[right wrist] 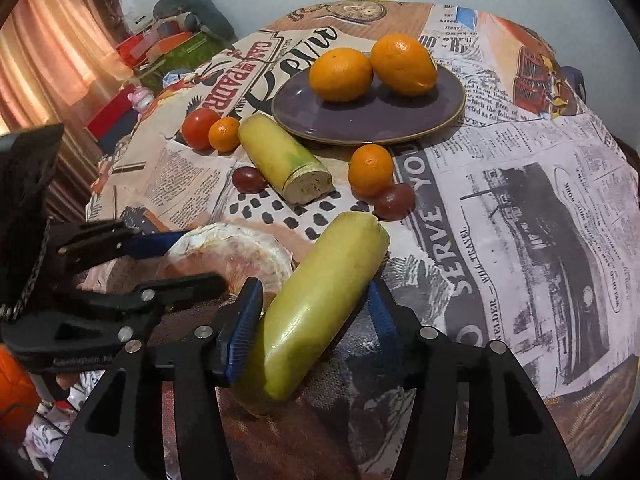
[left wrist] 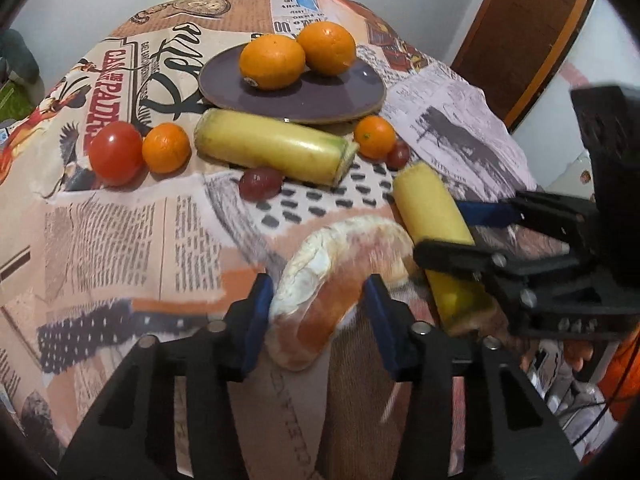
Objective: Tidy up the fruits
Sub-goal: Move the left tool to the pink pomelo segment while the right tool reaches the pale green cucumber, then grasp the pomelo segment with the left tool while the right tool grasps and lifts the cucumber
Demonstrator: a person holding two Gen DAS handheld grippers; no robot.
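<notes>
My left gripper (left wrist: 318,300) is shut on a peeled citrus segment (left wrist: 340,276), pale orange with white pith, near the table's front edge; it also shows in the right wrist view (right wrist: 236,256). My right gripper (right wrist: 316,312) is shut on a yellow-green banana piece (right wrist: 320,312), also seen in the left wrist view (left wrist: 436,216). A purple plate (left wrist: 320,96) at the back holds two oranges (left wrist: 272,62) (left wrist: 327,48). Another banana piece (left wrist: 272,146), two small mandarins (left wrist: 166,148) (left wrist: 374,136), a tomato (left wrist: 116,152) and two grapes (left wrist: 260,183) (left wrist: 398,155) lie in front of the plate.
The round table wears a newspaper-print cloth (left wrist: 120,240). A wooden door (left wrist: 528,36) stands at the back right. Boxes and clutter (right wrist: 160,52) sit beyond the table's left edge by a curtain (right wrist: 48,56).
</notes>
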